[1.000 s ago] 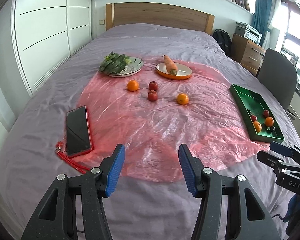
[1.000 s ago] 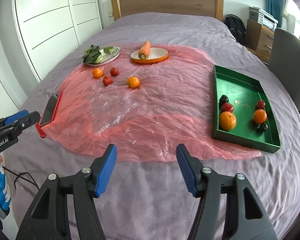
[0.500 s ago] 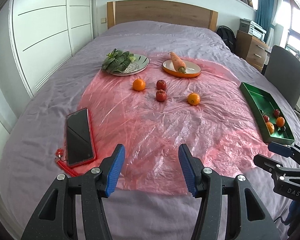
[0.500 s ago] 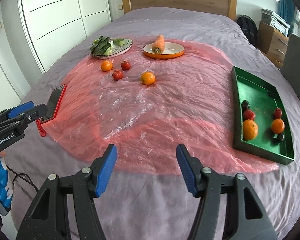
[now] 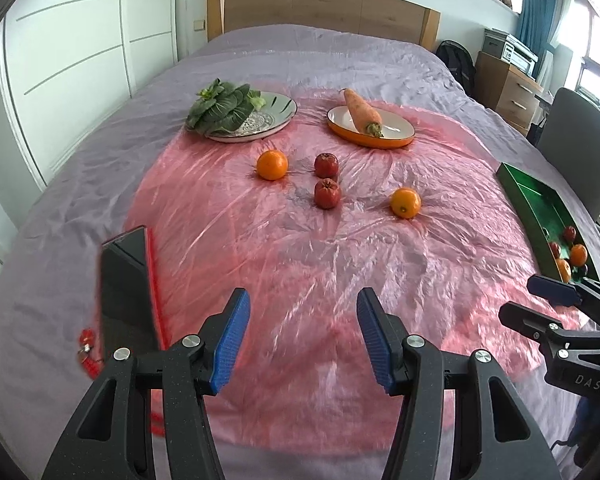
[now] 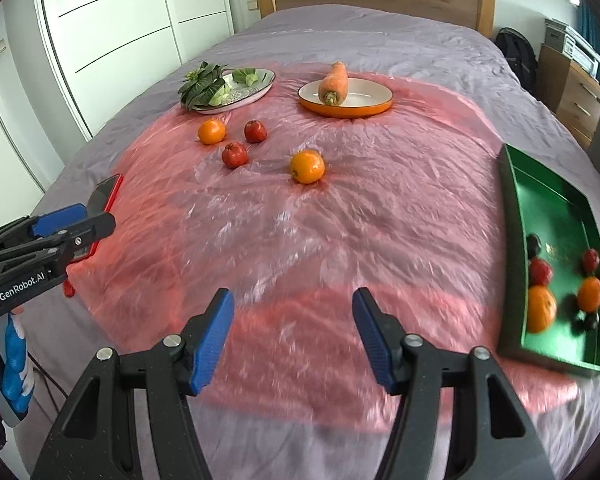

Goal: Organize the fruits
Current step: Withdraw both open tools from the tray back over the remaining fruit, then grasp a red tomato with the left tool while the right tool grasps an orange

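Two oranges (image 5: pixel 272 165) (image 5: pixel 405 202) and two red apples (image 5: pixel 326 164) (image 5: pixel 327 193) lie loose on a pink plastic sheet (image 5: pixel 300 248) spread over the bed. At the right edge stands a green tray (image 6: pixel 516 240) holding several fruits, among them an orange (image 6: pixel 541 308) and a red apple (image 6: pixel 540 272). My left gripper (image 5: pixel 300 336) hovers open and empty above the near part of the sheet. Beside it, my right gripper (image 6: pixel 292 336) is also open and empty, well short of the fruit. Each gripper shows at the other view's edge.
A patterned plate (image 5: pixel 276 114) with leafy greens (image 5: pixel 220 106) and an orange-rimmed plate (image 5: pixel 396 126) with a carrot (image 5: pixel 362 112) sit behind the loose fruit. A phone in a red case (image 5: pixel 126 284) lies at the sheet's left edge. A chair (image 5: pixel 580 156) and drawers stand right of the bed.
Both grippers have moved forward and down toward the bed; the fruit, plates and tray look nearer and larger. Their jaws kept the same width.
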`<act>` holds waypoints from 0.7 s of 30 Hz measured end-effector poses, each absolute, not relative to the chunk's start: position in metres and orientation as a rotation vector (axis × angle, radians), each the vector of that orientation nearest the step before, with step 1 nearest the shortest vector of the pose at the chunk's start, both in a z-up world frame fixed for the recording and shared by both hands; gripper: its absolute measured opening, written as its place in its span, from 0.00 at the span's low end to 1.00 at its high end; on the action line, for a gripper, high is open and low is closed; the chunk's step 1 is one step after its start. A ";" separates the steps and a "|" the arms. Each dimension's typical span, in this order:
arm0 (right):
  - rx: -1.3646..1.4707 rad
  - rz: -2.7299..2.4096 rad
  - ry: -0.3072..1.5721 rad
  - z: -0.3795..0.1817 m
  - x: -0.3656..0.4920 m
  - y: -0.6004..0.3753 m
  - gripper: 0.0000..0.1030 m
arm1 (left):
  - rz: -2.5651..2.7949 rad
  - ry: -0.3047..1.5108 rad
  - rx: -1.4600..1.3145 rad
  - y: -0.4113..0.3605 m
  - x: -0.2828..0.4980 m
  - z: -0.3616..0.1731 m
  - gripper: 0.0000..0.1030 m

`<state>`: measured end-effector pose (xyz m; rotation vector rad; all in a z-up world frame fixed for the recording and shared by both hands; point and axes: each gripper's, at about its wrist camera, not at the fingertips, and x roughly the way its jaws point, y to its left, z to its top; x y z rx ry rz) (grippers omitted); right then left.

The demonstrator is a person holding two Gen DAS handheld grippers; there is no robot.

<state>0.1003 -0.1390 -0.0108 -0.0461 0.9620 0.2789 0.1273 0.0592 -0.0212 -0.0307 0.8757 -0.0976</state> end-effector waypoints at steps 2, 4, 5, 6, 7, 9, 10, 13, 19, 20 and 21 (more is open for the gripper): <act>-0.039 0.284 0.964 -0.014 0.111 -0.139 1.00 | -0.104 0.883 -0.037 0.059 0.138 -0.026 0.48; -0.034 0.292 0.966 -0.018 0.126 -0.140 1.00 | -0.117 0.889 -0.045 0.058 0.150 -0.030 0.48; -0.035 0.295 0.967 -0.020 0.132 -0.139 1.00 | -0.125 0.892 -0.050 0.057 0.156 -0.032 0.48; -0.037 0.298 0.967 -0.021 0.138 -0.139 1.00 | -0.132 0.893 -0.053 0.056 0.162 -0.034 0.48; -0.038 0.304 0.966 -0.023 0.147 -0.138 1.00 | -0.137 0.894 -0.056 0.055 0.168 -0.035 0.48; -0.038 0.314 0.964 -0.026 0.161 -0.136 1.00 | -0.152 0.896 -0.065 0.054 0.182 -0.037 0.48; -0.039 0.321 0.964 -0.027 0.166 -0.135 1.00 | -0.157 0.895 -0.067 0.053 0.189 -0.038 0.48; -0.058 0.344 0.955 -0.031 0.187 -0.129 1.00 | -0.167 0.892 -0.074 0.051 0.208 -0.040 0.48; -0.086 0.376 0.941 -0.038 0.218 -0.121 1.00 | -0.176 0.902 -0.071 0.048 0.242 -0.051 0.48; -0.092 0.380 0.939 -0.039 0.223 -0.118 1.00 | -0.177 0.906 -0.070 0.048 0.247 -0.054 0.48; -0.095 0.383 0.939 -0.040 0.227 -0.117 1.00 | -0.176 0.909 -0.072 0.048 0.252 -0.057 0.48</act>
